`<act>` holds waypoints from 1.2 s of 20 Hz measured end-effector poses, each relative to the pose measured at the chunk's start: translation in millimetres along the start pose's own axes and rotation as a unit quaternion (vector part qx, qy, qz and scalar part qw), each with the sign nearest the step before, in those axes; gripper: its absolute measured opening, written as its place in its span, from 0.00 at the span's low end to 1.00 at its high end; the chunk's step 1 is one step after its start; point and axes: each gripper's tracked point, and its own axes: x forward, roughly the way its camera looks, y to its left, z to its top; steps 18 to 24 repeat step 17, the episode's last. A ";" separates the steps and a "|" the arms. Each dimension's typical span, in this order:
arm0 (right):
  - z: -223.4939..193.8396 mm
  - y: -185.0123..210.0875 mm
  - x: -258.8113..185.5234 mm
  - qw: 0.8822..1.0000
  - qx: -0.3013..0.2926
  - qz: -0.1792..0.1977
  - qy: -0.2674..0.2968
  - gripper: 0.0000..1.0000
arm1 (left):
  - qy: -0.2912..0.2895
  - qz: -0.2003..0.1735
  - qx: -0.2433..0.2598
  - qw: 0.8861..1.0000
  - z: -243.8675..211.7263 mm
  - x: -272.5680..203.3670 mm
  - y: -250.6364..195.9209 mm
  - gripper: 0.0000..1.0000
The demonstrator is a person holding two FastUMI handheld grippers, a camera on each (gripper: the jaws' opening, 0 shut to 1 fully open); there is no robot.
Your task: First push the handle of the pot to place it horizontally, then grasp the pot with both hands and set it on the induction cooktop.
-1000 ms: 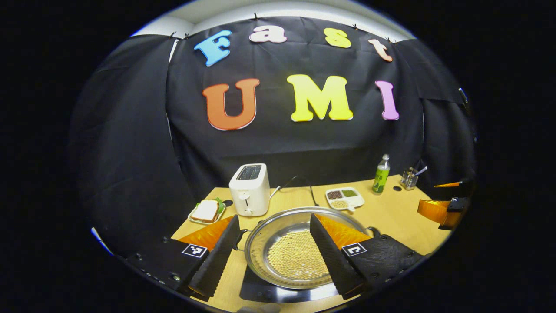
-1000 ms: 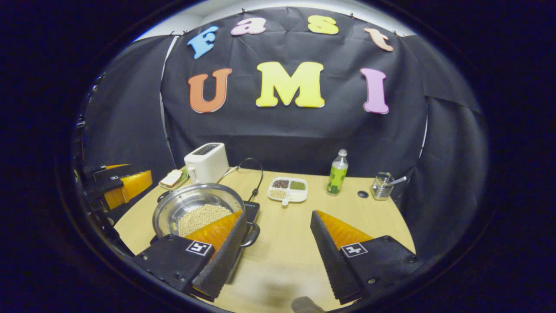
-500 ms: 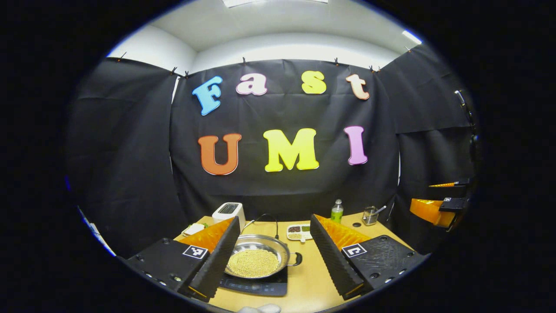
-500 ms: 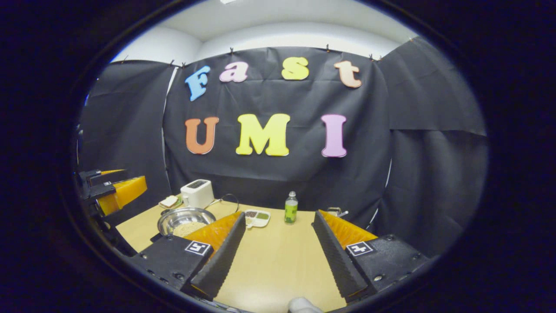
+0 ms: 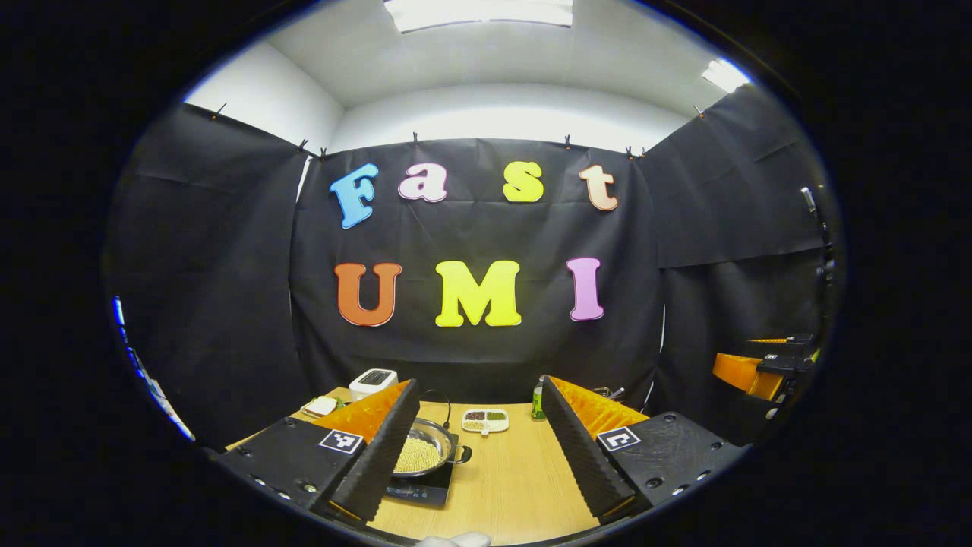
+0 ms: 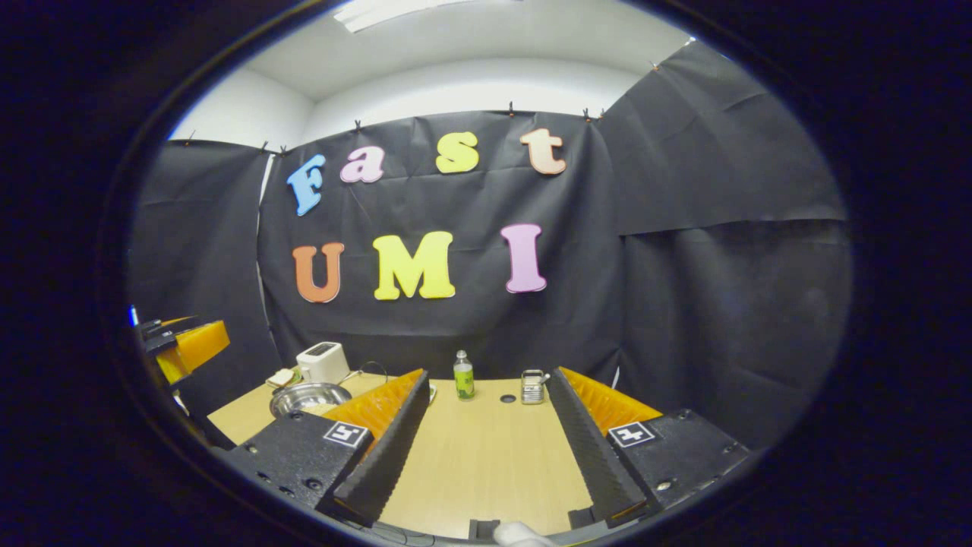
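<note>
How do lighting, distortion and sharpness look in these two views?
Left gripper view: bright ceiling light blows out, fisheye bends the walls, pot small but sharp. Right gripper view: same curvature, table evenly lit, no motion blur.

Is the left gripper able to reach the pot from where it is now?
Probably yes. The left gripper is open and empty, and the pot sits on the cooktop just ahead, with bare table between and nothing blocking.

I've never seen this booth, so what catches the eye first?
The steel pot of pale beans sits on the black induction cooktop, left of the table's middle. Behind it stands a white toaster. Both grippers, left gripper and right gripper, hang open.
</note>
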 end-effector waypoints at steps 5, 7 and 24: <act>10.1 0.7 -8.4 1.000 0.002 0.005 -0.009 0.99 | 0.002 0.005 -0.001 1.000 6.6 -6.5 0.3 0.96; 13.5 0.2 -10.2 1.000 -0.008 0.011 -0.012 0.98 | 0.002 0.009 0.010 1.000 9.5 -6.6 3.1 0.96; 30.0 1.5 -16.2 0.999 -0.010 0.017 -0.030 0.98 | -0.011 0.009 0.005 1.000 21.3 -13.8 0.9 0.96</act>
